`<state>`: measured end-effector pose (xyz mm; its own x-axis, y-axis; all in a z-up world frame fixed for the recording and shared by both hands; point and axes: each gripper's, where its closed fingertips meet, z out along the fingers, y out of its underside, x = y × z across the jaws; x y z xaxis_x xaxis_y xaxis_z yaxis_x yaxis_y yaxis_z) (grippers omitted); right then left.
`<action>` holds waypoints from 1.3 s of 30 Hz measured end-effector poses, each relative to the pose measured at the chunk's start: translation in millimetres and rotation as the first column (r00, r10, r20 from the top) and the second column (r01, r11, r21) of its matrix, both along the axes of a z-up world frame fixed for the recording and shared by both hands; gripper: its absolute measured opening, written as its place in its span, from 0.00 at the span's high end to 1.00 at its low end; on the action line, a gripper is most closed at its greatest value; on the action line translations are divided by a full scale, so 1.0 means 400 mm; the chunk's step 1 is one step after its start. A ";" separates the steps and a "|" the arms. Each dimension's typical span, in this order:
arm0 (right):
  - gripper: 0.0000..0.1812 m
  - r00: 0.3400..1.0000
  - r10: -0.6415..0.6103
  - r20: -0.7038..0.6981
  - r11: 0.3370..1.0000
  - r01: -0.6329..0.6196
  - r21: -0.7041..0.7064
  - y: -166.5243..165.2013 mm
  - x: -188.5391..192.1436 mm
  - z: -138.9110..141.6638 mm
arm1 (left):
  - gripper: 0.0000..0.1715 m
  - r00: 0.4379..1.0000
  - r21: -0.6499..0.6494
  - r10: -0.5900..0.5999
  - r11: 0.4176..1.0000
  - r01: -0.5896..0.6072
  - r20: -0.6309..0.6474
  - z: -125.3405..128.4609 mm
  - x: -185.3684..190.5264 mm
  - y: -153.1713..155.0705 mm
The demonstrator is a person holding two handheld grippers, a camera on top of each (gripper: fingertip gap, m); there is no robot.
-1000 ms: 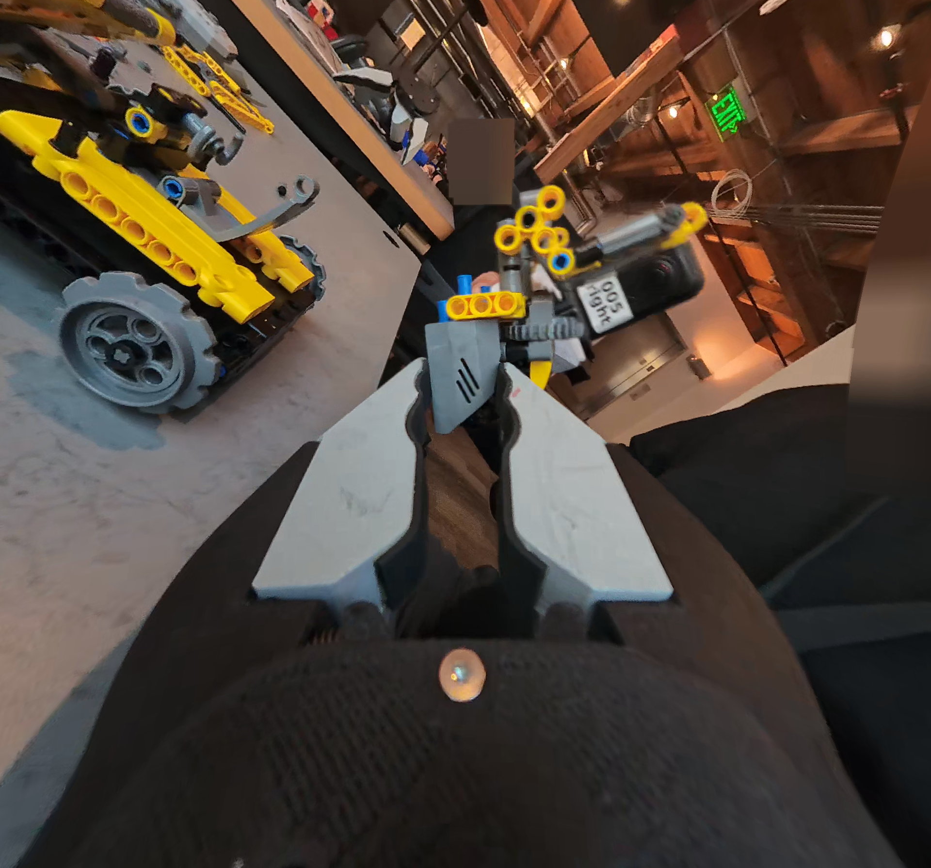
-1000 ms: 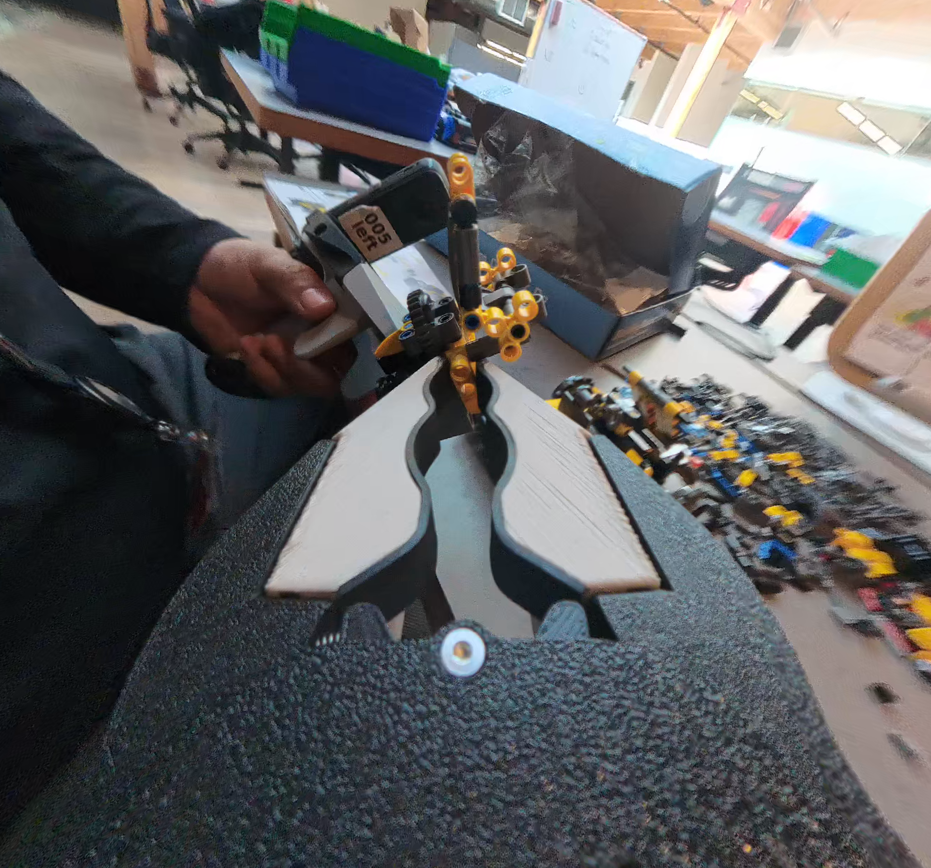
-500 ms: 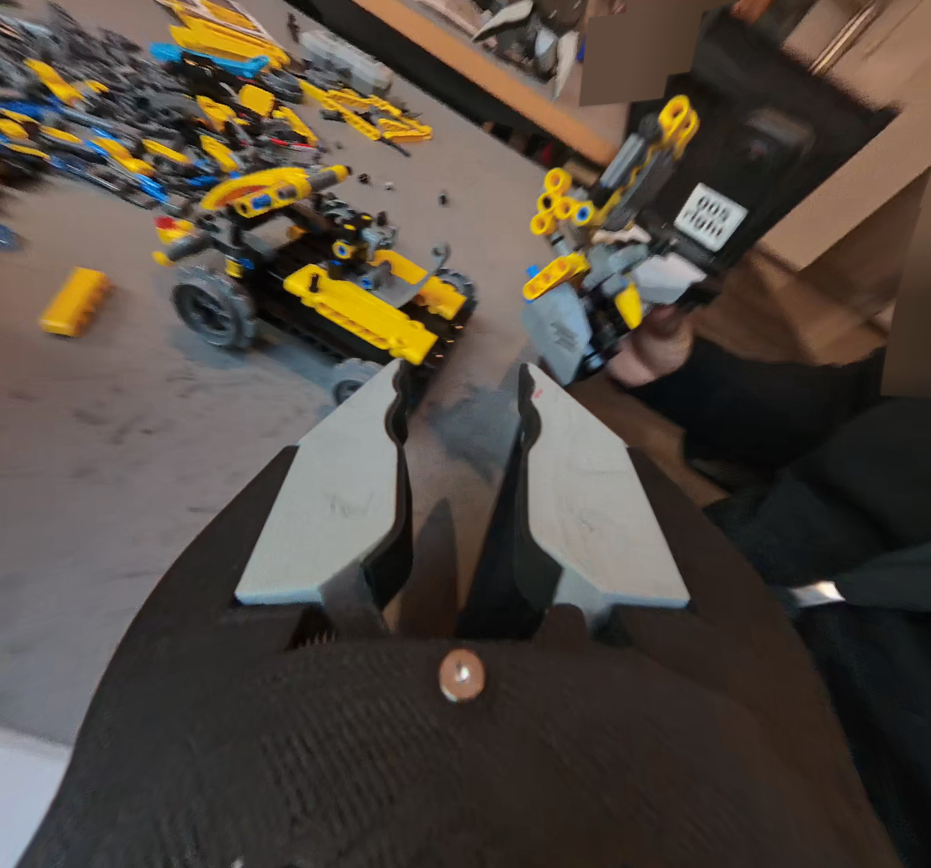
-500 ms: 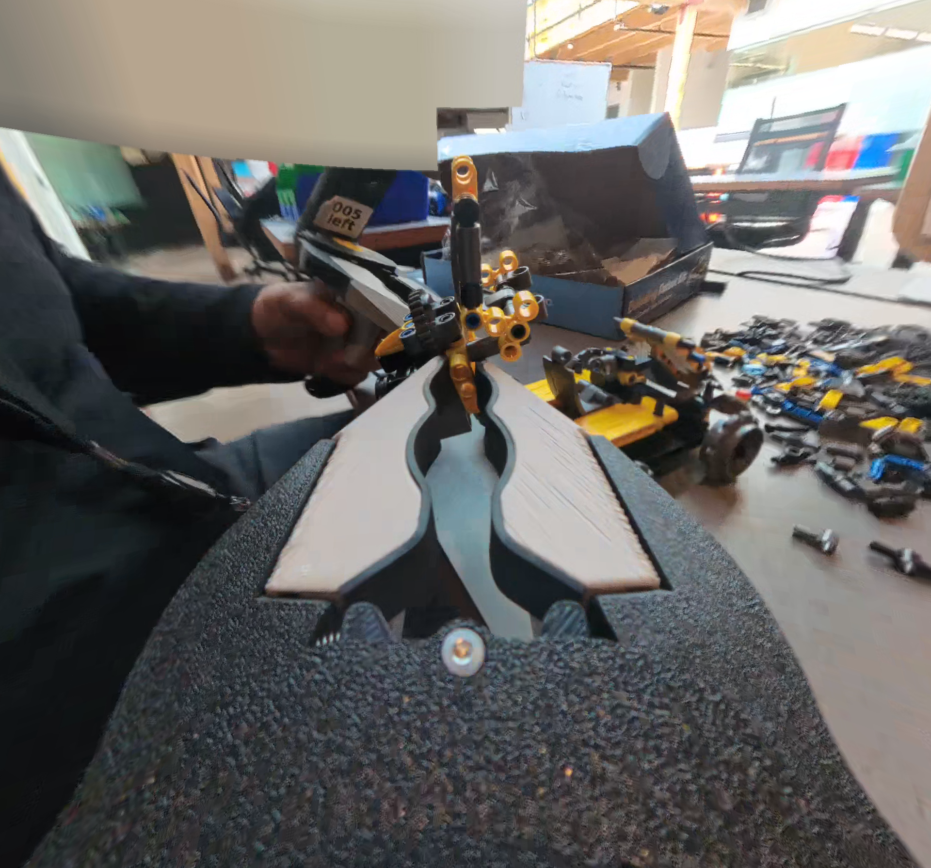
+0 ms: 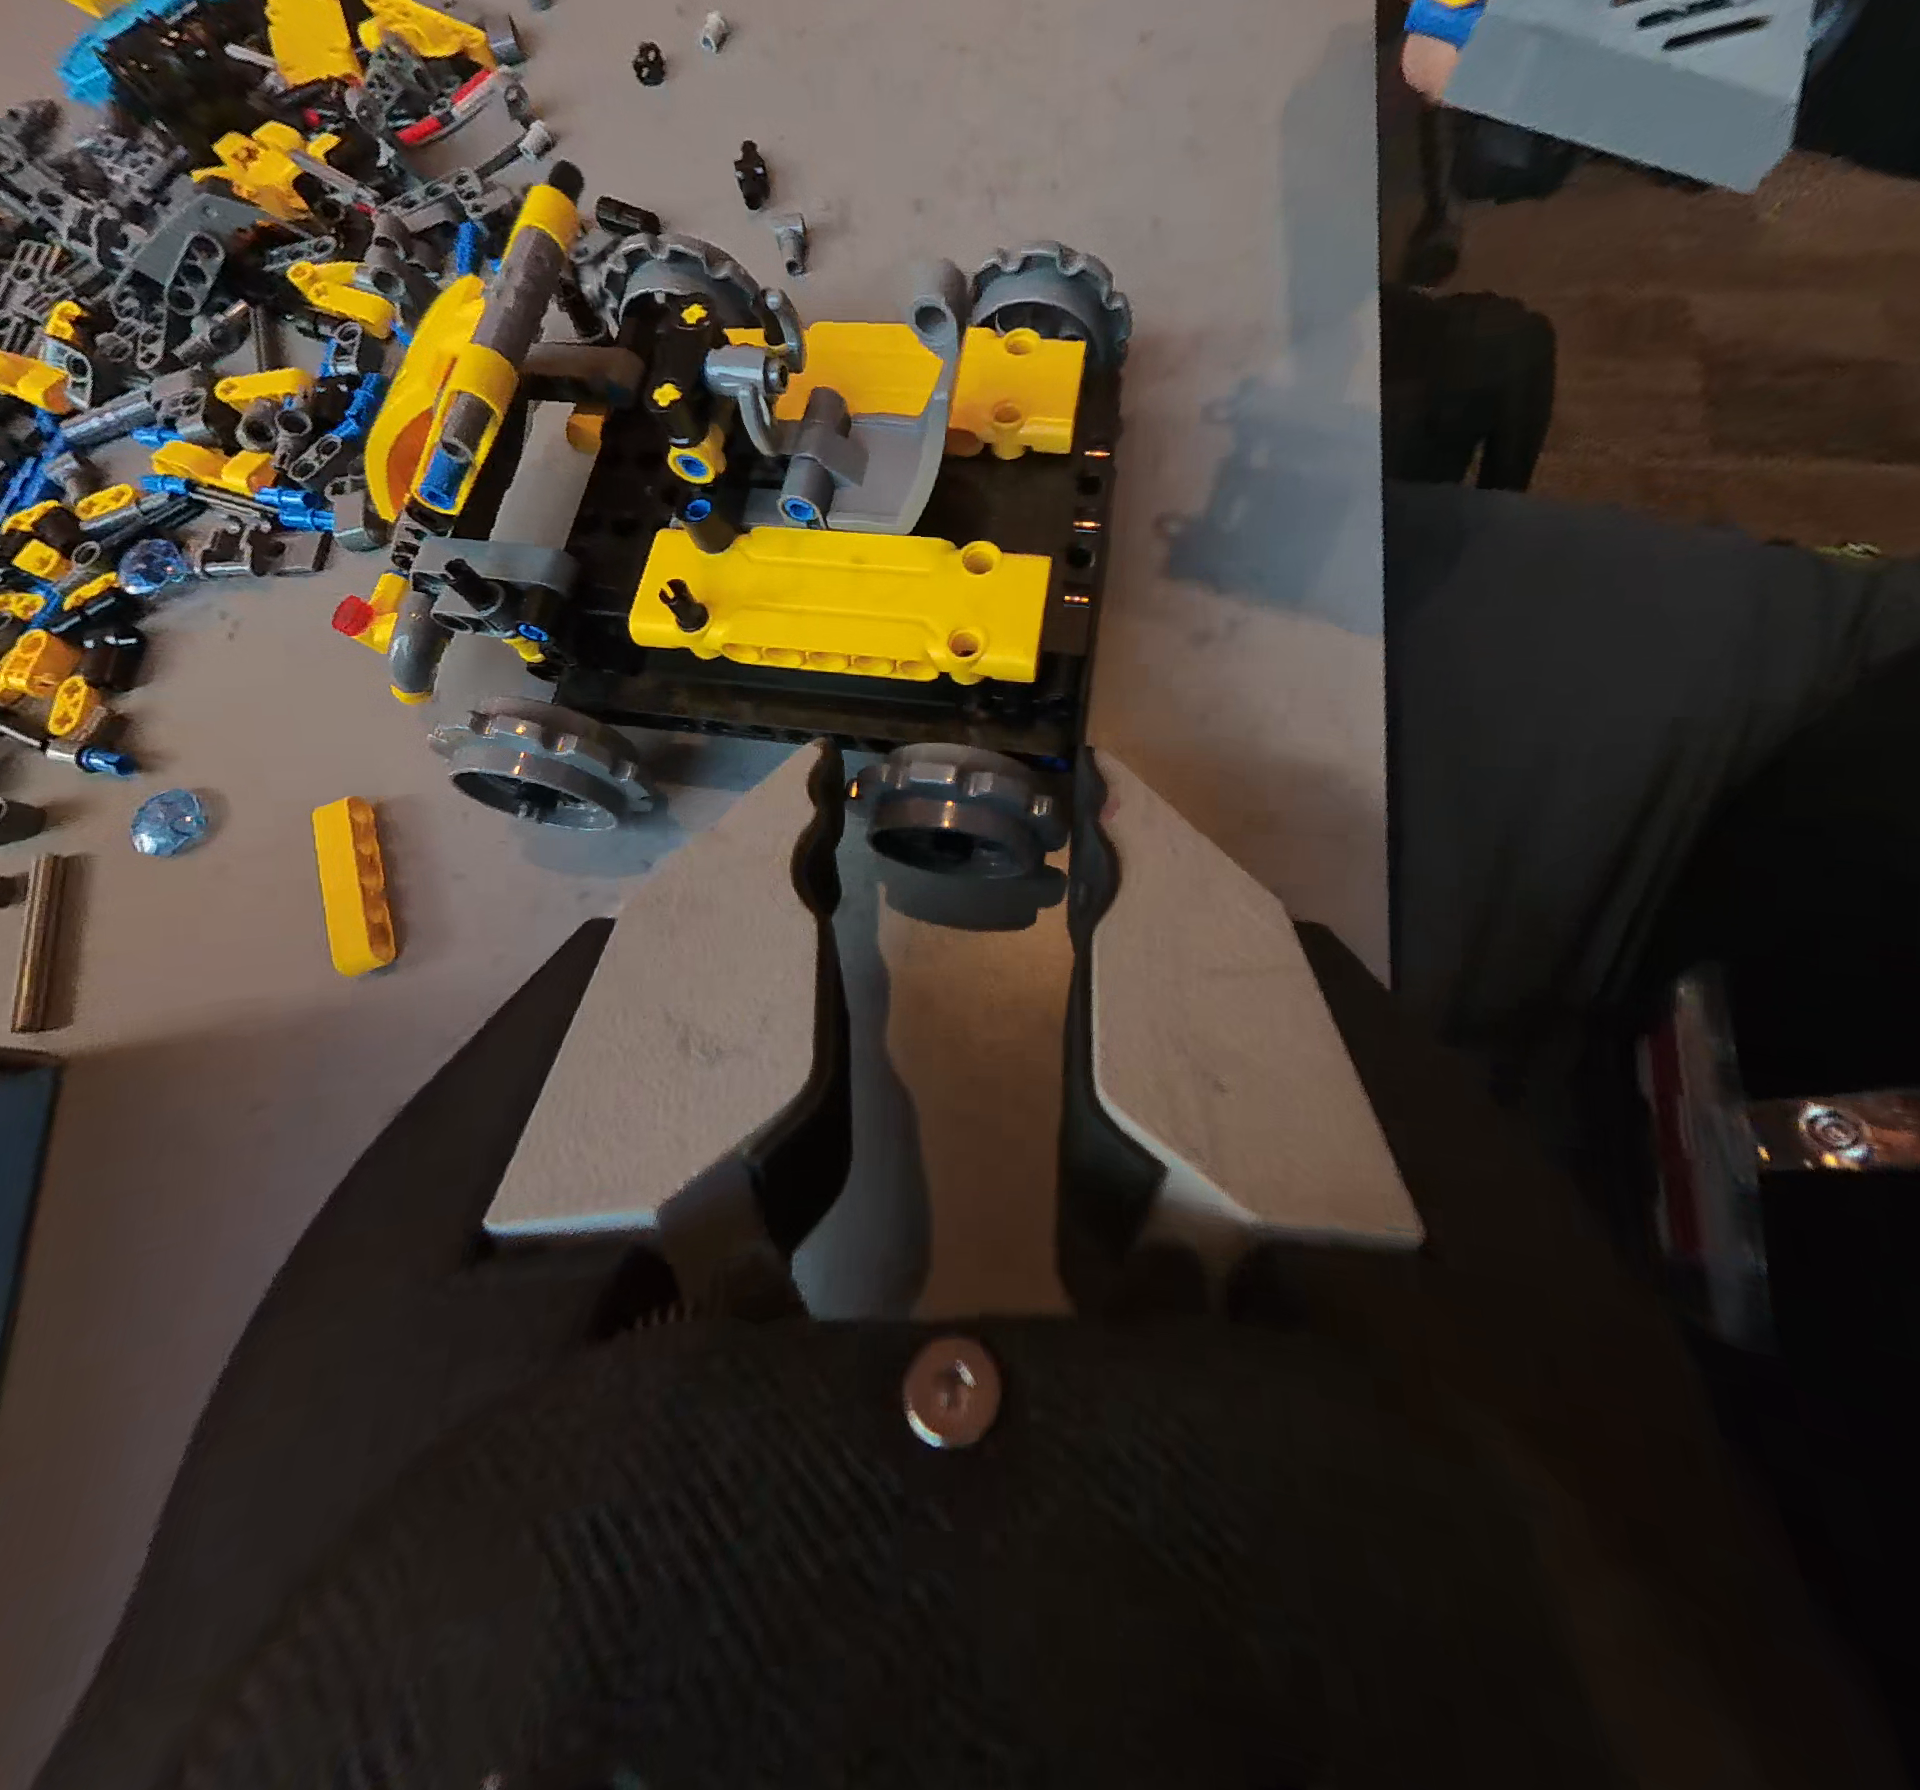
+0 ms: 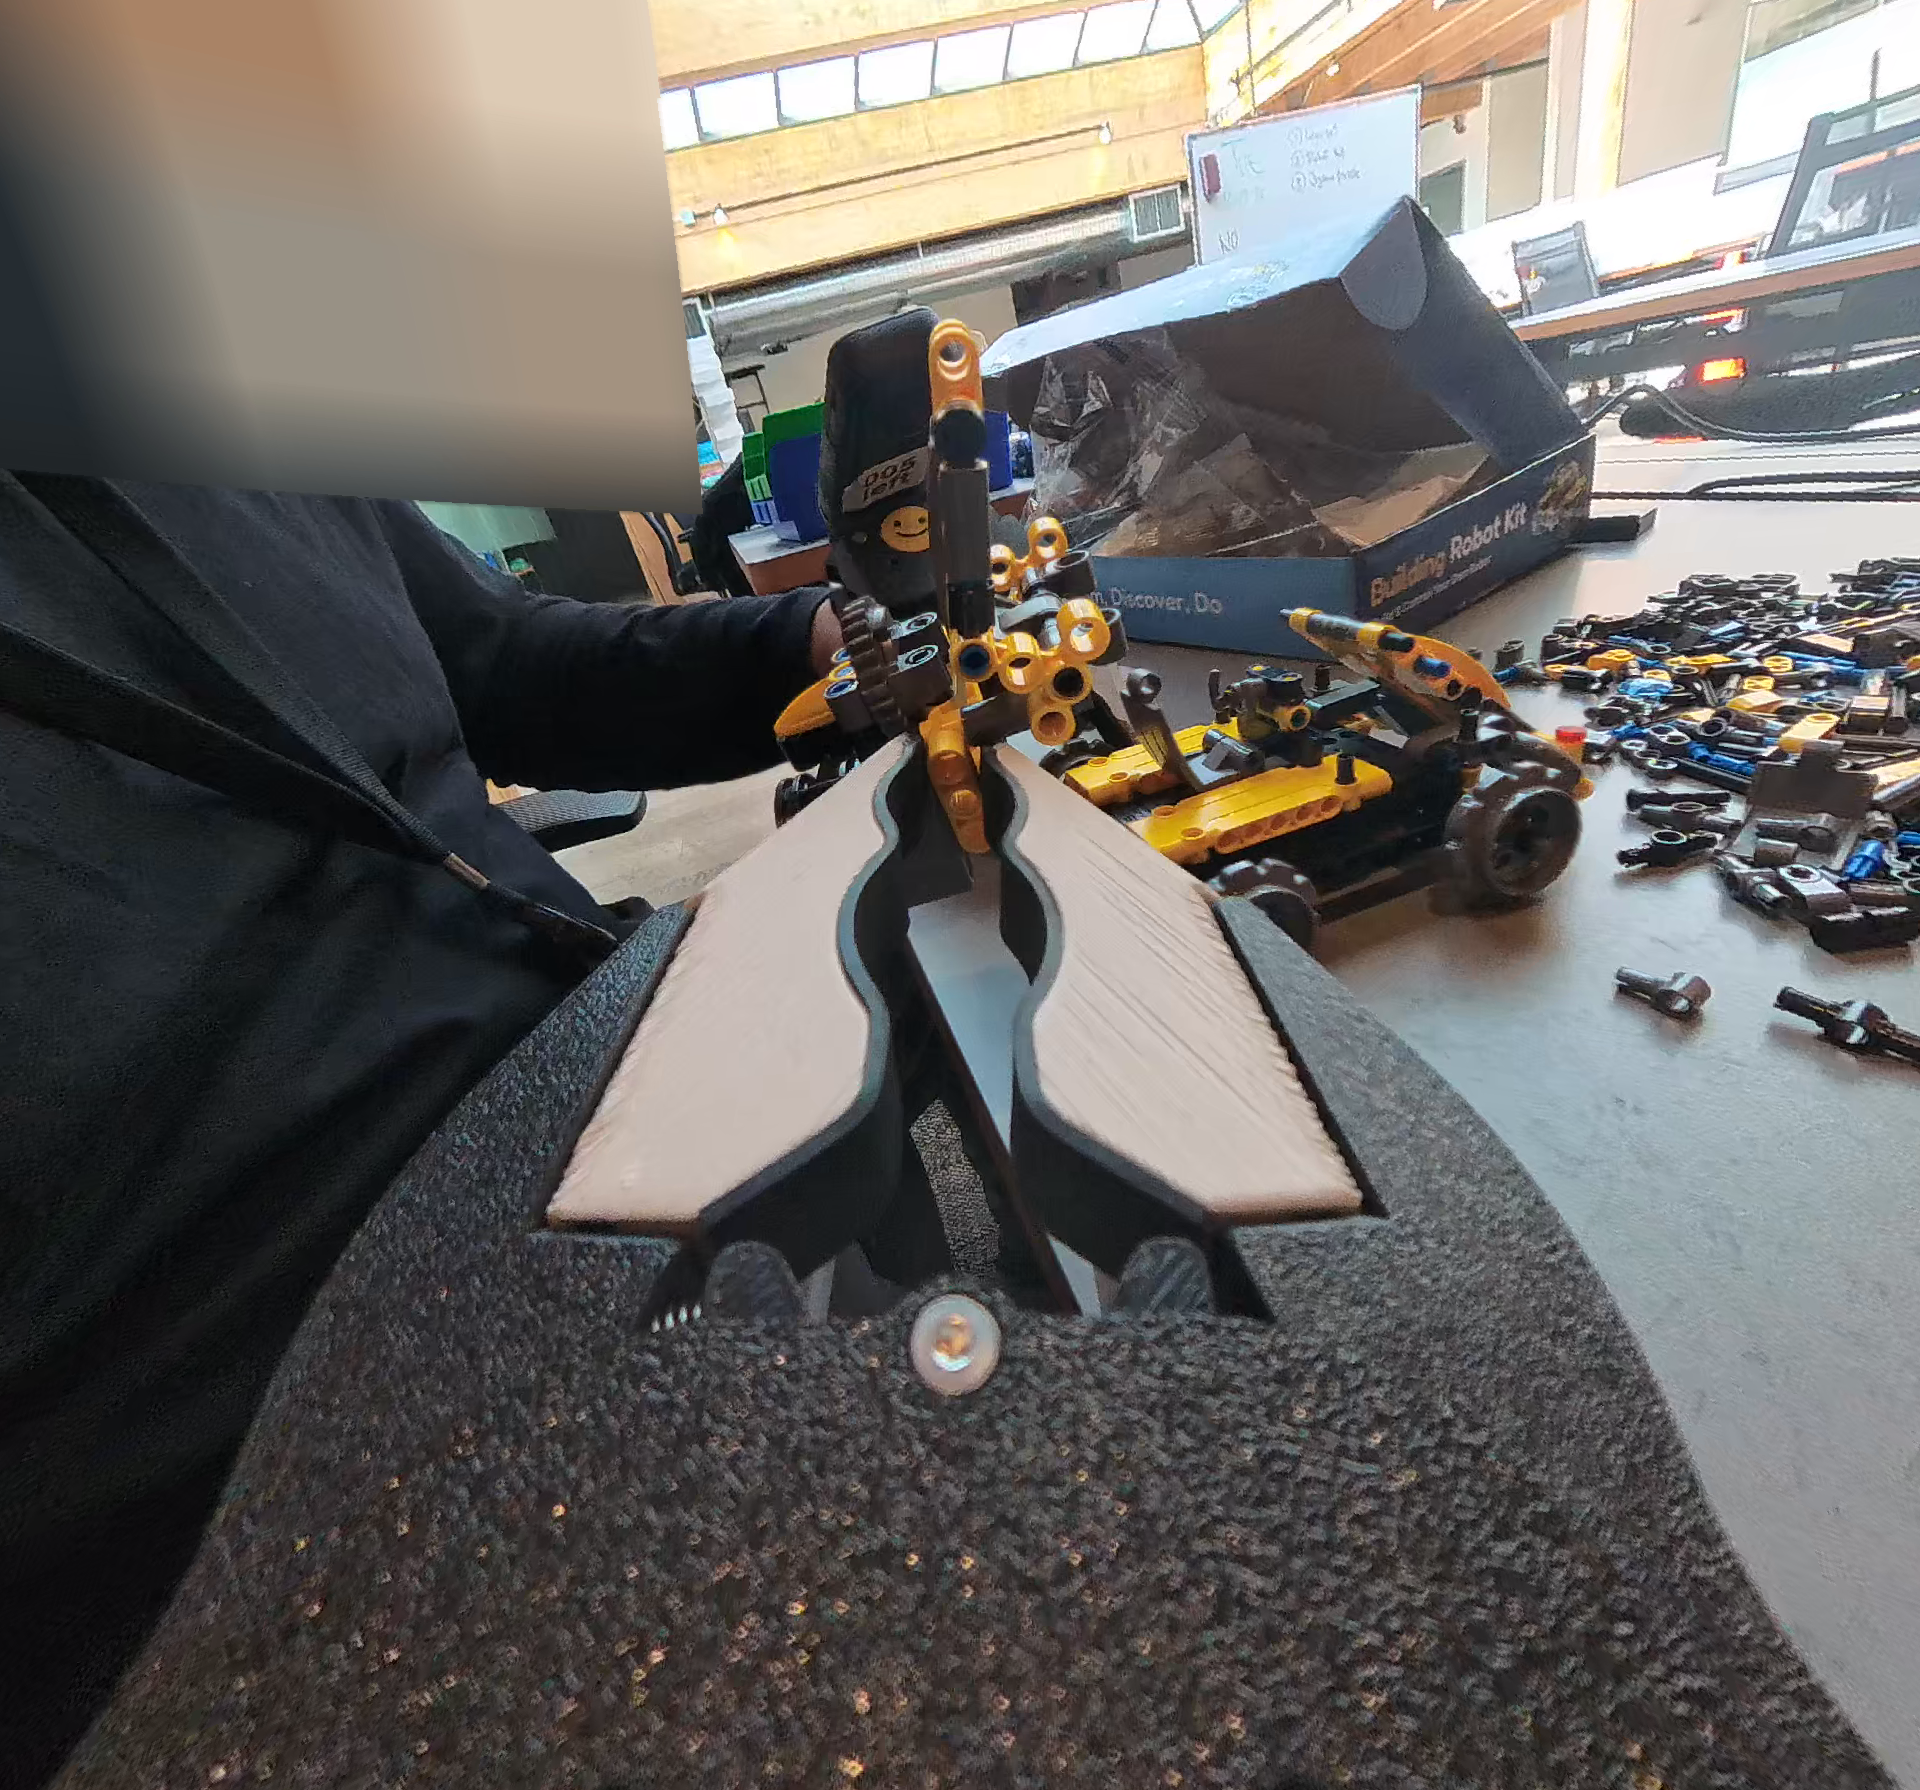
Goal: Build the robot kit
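My left gripper [image 5: 951,772] is open above the table, its fingertips on either side of the near rear grey wheel [image 5: 956,831] of a yellow-and-black brick vehicle [image 5: 842,597]. I cannot tell whether they touch the wheel. My right gripper [image 6: 954,769] is shut on a yellow-and-black brick sub-assembly [image 6: 1023,665] with a gear and an upright rod, held in the air off the table's edge. The sub-assembly's grey panel [image 5: 1621,26] shows at the top right of the left wrist view. The left gripper's black body [image 6: 883,483] shows behind the sub-assembly, and the vehicle [image 6: 1299,790] stands to its right.
A pile of loose yellow, black and blue parts [image 5: 208,338] lies left of the vehicle, with a single yellow beam [image 5: 353,883] nearer me. The grey table [image 5: 1039,78] ends just right of the vehicle. An open dark blue box [image 6: 1351,452] stands behind it. A person in black sits close. My hands' fingertips stand some 15 cm from each other.
My left gripper has let go of the sub-assembly, opened, and swung down over the vehicle's rear wheel. My right gripper still holds the sub-assembly and has turned toward the table.
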<state>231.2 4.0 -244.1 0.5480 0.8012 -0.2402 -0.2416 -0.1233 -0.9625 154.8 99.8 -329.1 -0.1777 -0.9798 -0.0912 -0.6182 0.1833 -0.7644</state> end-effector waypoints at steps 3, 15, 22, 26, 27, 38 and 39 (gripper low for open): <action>0.95 1.000 0.011 0.023 1.000 -0.011 -0.007 -0.007 -0.012 -0.002 | 0.77 0.999 0.014 -0.027 1.000 0.028 -0.029 0.001 -0.028 -0.008; 0.95 0.991 0.116 0.058 0.983 -0.107 -0.146 -0.003 -0.149 -0.046 | 0.69 0.997 -0.047 0.058 0.997 -0.056 0.045 0.084 -0.106 -0.056; 0.95 0.984 0.131 0.122 0.981 -0.112 -0.156 0.015 -0.226 -0.055 | 0.73 0.961 -0.316 0.215 0.936 -0.153 0.171 0.177 -0.105 -0.147; 0.95 0.975 0.009 0.222 0.992 0.019 -0.122 0.049 -0.237 -0.065 | 0.65 0.914 -0.342 0.389 0.879 -0.332 0.113 0.121 -0.100 -0.139; 0.95 0.971 -0.029 0.236 0.992 0.058 -0.114 0.055 -0.237 -0.065 | 0.68 0.895 -0.310 0.426 0.875 -0.372 0.129 0.118 -0.103 -0.137; 0.95 0.934 -0.267 0.238 0.958 0.284 -0.037 0.075 -0.221 -0.046 | 0.82 0.809 -0.156 0.563 0.826 -0.542 0.171 0.133 -0.114 -0.141; 0.95 0.917 -0.296 0.266 0.950 0.312 -0.018 0.078 -0.215 -0.048 | 0.81 0.812 -0.151 0.557 0.830 -0.537 0.174 0.138 -0.116 -0.143</action>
